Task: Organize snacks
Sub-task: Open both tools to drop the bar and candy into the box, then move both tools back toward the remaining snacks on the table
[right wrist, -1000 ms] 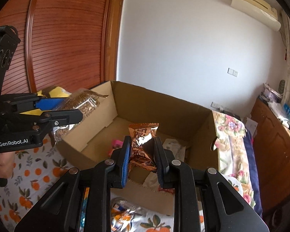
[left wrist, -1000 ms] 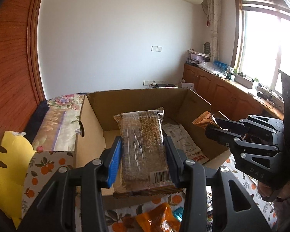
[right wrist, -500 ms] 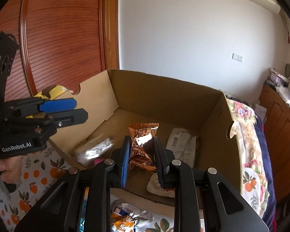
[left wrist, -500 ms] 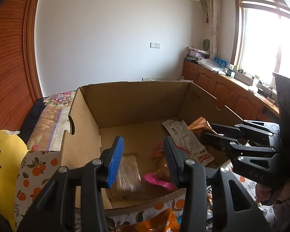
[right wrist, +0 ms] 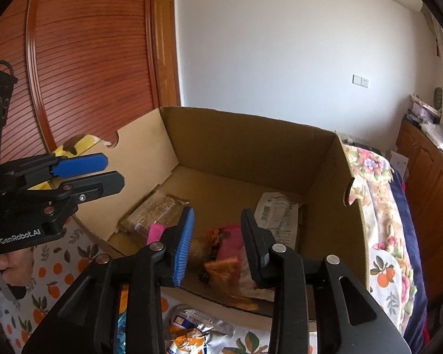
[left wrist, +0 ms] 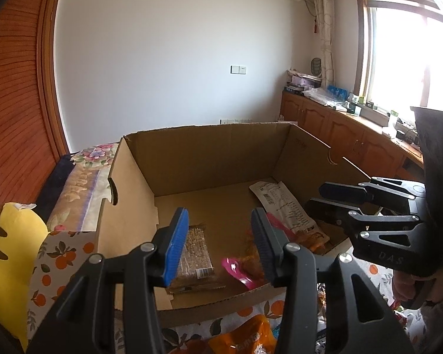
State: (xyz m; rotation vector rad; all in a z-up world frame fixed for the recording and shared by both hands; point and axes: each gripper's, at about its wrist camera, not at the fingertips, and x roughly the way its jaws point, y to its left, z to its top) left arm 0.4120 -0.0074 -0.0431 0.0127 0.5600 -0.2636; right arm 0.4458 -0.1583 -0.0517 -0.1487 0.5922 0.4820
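Left gripper (left wrist: 218, 236): jaws apart, nothing between the pads; they have just opened a little further. Right gripper (right wrist: 217, 236): jaws apart and empty, just opened.

Both hover over the near wall of the cardboard box (left wrist: 209, 159). The clear-wrapped grain bar (left wrist: 196, 252) lies flat on the box floor, at about 7 o'clock from the left gripper's fingertips, below the blue pad. The orange snack packet (right wrist: 221, 268) lies on the box floor directly under the right gripper's gap, at 6 o'clock, on a pink wrapper (right wrist: 229, 240). A white printed packet (right wrist: 276, 216) lies at 1 o'clock from the right gripper, near the box's far right corner.

Left wrist view alone shows the window and wooden cabinets (left wrist: 339, 129). Right wrist view alone shows a silver snack bag (right wrist: 198, 329) on the orange-print cloth (right wrist: 59, 268) outside the box, at 6 o'clock.
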